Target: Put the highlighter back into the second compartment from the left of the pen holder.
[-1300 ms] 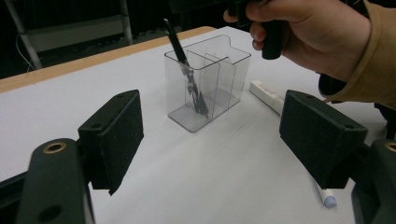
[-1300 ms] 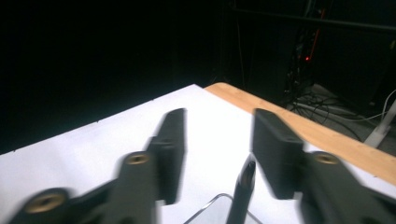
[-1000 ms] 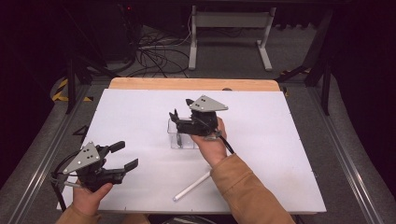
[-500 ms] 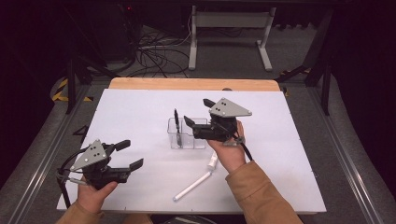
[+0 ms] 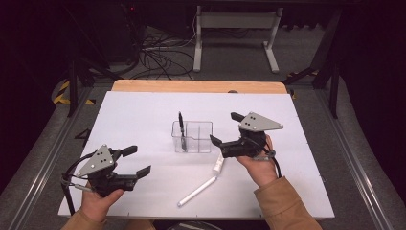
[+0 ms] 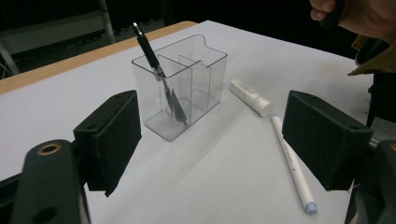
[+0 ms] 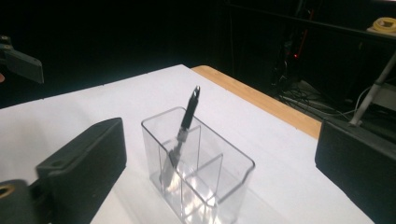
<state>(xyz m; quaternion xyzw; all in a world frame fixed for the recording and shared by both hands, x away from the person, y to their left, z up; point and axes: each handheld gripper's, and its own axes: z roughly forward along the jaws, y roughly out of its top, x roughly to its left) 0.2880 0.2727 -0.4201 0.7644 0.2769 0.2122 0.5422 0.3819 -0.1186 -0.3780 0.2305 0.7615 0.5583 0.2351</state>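
My left gripper [image 5: 135, 165] sits nearest, jaws apart and empty. One white pen [image 5: 197, 190] lies beyond it, its far tip touching one short white tube [image 5: 218, 165] whose far end is hidden under my right gripper [image 5: 225, 135], also spread wide. Farther on stands one clear organizer [image 5: 192, 137], one black pen [image 5: 181, 125] leaning in its left compartment; the clear walls blur its tip.

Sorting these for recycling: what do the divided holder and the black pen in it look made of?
Holder: clear, glossy hard plastic by its look; the dividers and table show through its walls. Black pen: glossy, likely plastic, with a silvery, possibly metal band.
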